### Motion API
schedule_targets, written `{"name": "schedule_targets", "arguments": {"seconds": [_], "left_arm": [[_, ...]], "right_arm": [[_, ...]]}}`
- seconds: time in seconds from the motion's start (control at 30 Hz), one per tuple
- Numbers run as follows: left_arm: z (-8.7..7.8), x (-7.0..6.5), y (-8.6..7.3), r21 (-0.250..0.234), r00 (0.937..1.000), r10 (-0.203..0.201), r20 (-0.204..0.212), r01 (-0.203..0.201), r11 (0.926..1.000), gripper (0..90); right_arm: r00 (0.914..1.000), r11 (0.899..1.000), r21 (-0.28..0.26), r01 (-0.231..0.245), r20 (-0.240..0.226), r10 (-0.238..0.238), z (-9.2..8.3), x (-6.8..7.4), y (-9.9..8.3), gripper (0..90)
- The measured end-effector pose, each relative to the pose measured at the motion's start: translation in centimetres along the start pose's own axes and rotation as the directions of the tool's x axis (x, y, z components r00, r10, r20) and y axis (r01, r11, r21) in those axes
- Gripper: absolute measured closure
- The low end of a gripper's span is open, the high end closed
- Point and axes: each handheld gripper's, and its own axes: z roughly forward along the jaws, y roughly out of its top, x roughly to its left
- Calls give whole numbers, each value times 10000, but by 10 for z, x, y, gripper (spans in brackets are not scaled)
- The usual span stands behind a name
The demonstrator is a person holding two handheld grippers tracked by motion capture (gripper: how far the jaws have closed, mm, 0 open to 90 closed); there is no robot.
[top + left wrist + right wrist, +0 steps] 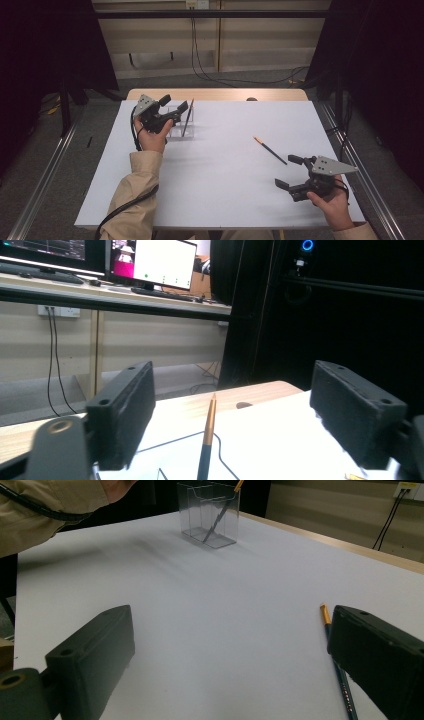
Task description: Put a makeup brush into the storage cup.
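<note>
Dark pencil (187,118) with an orange-tan end, standing tilted in a clear plastic holder (176,125) near the far left of the white desk (220,195), upper end leaning away to the right. Seen up close from the left tool's view as a thin dark shaft (206,440) with a tan tip, between the two black pads and touching neither. Left tool (172,116) open wide at the holder, free of the pencil. In the right tool's view, holder (209,515) divided into compartments (which one holds the pencil not clear), pencil (220,511) slanting across it.

Second pencil (270,150) lying flat on the desk right of centre, orange end toward the far side, just beyond the right tool (291,172). Right tool open wide, resting low near the desk's front right corner, holding nothing; second pencil (337,665) partly hidden behind one pad. Tan sleeve (135,200) and black cable along the left forearm. Bare desk between the two pencils.
</note>
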Motion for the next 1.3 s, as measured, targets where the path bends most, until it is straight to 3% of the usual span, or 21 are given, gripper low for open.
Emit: {"name": "schedule_targets", "arguments": {"seconds": [0.07, 0.1, 0.33, 0.43, 0.93, 1.3], "left_arm": [[-2, 0, 1, 108, 9998, 172, 52, -173, 9998, 154], [-3, -1, 1, -59, 10000, -37, 58, 38, 10000, 144], [-11, 0, 1, 207, 9995, 218, 218, -222, 9995, 101], [-14, 0, 1, 169, 9997, 95, 229, -99, 9998, 83], [-35, 1, 2, 440, 9973, 529, 509, -551, 9975, 69], [-46, -1, 2, 516, 9962, 546, 683, -582, 9970, 52]], "right_arm": [[10000, 10000, 8, 20, -3, -20, 0, 0, 0, 44], [10000, 10000, 11, 30, 12, -30, 0, 0, 0, 44], [10000, 10000, 4, 41, 12, -41, 0, 0, 0, 44], [10000, 10000, -1, 37, -3, -37, 0, 0, 0, 44], [10000, 10000, 3, 38, 19, -38, 1, 0, 0, 43], [10000, 10000, 39, -9, 29, 9, 1, 0, 0, 43]]}}
